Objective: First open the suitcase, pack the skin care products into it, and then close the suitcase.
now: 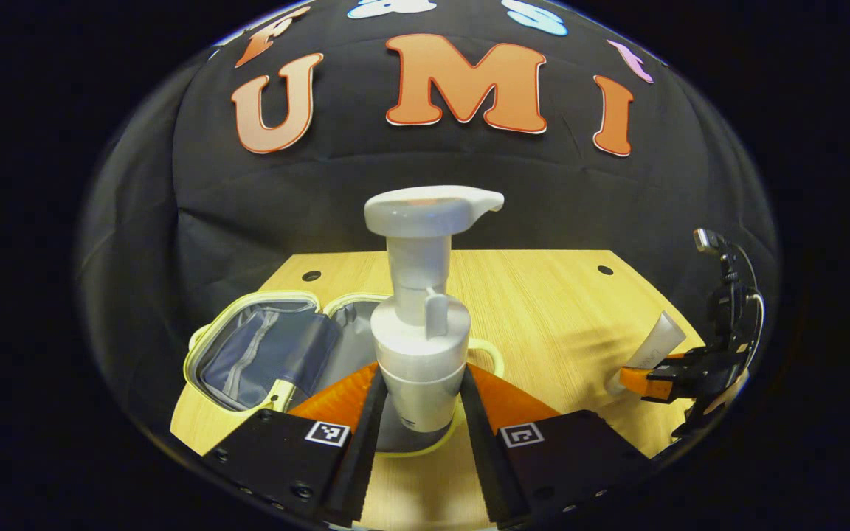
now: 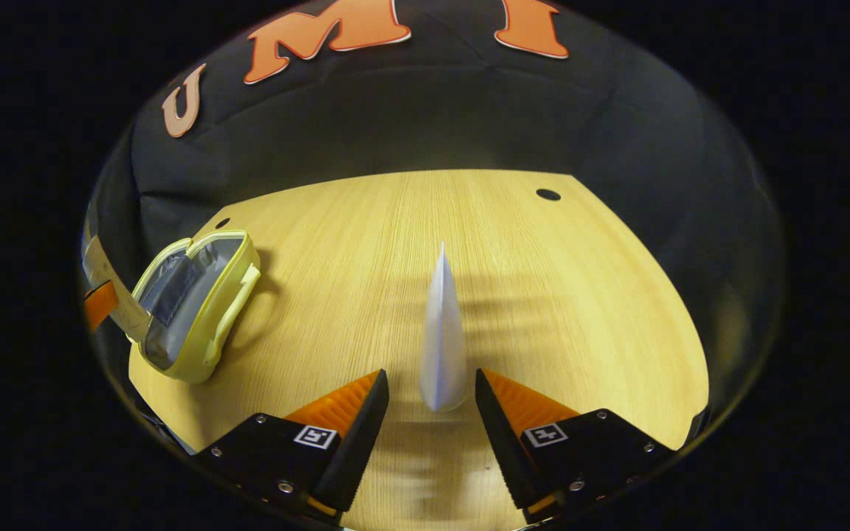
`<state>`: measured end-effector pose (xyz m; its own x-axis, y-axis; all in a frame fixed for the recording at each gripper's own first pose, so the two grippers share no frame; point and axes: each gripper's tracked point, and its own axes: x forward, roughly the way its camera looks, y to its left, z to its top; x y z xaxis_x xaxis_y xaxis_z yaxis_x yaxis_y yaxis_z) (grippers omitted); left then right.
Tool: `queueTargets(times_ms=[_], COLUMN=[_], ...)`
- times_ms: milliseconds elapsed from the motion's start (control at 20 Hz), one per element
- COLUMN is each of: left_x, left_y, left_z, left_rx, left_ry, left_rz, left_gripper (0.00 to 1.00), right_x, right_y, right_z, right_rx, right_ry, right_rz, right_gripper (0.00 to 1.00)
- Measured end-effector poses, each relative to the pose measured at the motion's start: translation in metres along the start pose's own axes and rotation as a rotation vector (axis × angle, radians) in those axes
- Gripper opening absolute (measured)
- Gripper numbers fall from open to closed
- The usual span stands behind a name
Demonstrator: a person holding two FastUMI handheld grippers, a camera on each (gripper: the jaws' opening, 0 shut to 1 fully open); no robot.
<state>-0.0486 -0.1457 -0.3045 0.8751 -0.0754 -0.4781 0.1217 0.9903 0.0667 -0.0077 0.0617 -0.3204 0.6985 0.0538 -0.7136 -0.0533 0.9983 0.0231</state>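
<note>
A white pump bottle [image 1: 420, 324] stands upright between the fingers of my left gripper [image 1: 421, 372], which is shut on its lower body. It hangs over the open yellow suitcase [image 1: 263, 297], whose grey lining shows to the left. A white tube [image 2: 442, 332] lies on the wooden table, pointing away, and my right gripper [image 2: 431, 380] is open around its near end with a gap on each side. From the left gripper view, the right gripper [image 1: 661, 380] sits at the far right with the tube [image 1: 654, 346] at its fingers. The right gripper view has the suitcase [image 2: 237, 295] at the left.
The light wooden table [image 2: 558, 295] has small dark holes near its back corners. Black cloth closes off the back and sides. Bare tabletop lies between the suitcase and the tube. Part of the left gripper [image 2: 100, 302] sits at the left edge beside the suitcase.
</note>
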Motion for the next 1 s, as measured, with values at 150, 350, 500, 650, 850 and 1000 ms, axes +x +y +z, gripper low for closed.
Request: queueTargets(times_ms=[150, 350, 500, 650, 850, 1000], left_x=[0.004, 0.008, 0.006, 0.007, 0.008, 0.016], left_y=[0.002, 0.010, 0.021, 0.042, 0.068, 0.085], left_z=[0.000, 0.005, 0.012, 0.023, 0.027, 0.025], left_rx=[0.018, 0.005, -0.001, 0.045, 0.107, 0.171], left_ry=[0.011, 0.016, 0.032, 0.067, 0.176, 0.317], left_rz=[-0.012, -0.029, -0.051, -0.060, -0.135, -0.225], left_gripper=[0.60, 0.59, 0.60, 0.59, 0.59, 0.59], right_x=[0.006, 0.000, -0.015, -0.034, -0.062, -0.079], right_y=[-0.003, -0.001, 0.007, 0.018, 0.041, 0.058], right_z=[-0.004, -0.007, 0.001, 0.018, 0.033, 0.035], right_rx=[-0.013, 0.004, 0.006, 0.022, 0.077, 0.105], right_ry=[0.015, 0.047, 0.037, 0.019, -0.008, -0.019], right_rz=[-0.020, -0.009, 0.004, 0.016, 0.036, 0.048], right_gripper=[0.47, 0.39, 0.38, 0.37, 0.38, 0.37])
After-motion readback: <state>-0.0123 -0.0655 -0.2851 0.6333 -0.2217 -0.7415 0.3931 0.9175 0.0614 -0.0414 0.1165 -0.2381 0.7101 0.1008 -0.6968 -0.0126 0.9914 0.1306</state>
